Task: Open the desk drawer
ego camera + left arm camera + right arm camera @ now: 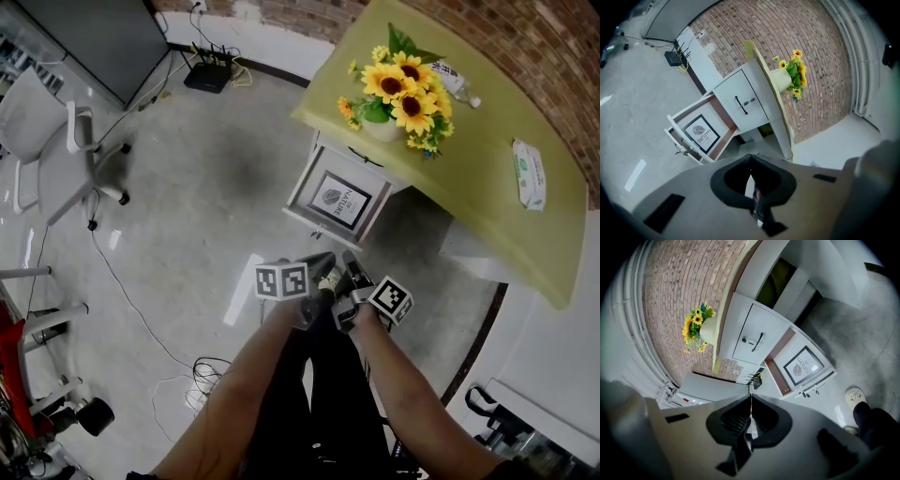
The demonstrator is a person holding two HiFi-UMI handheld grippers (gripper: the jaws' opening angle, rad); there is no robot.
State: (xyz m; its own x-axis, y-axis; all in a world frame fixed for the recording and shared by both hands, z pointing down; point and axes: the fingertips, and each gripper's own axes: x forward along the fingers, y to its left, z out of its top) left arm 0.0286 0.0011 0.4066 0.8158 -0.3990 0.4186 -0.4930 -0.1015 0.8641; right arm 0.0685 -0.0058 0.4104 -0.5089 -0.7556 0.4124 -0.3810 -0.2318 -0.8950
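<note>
Under the yellow-green desk (487, 164), the white drawer (302, 192) stands pulled out toward me. A framed "NATURE" print (341, 201) lies flat inside it. My left gripper (323, 267) and right gripper (352, 269) hover side by side just short of the drawer's front, both shut and holding nothing. The left gripper view has the open drawer (675, 127) and print (700, 133) well beyond the shut left gripper (750, 159). In the right gripper view the drawer (821, 379) lies past the shut right gripper (750, 398). Above it is a closed white front with a black handle (757, 341).
A vase of sunflowers (401, 89), a water bottle (457, 82) and a pack of wipes (530, 173) sit on the desk. A white office chair (66, 150), a router (208, 73) and loose cables (187, 375) are on the grey floor to the left.
</note>
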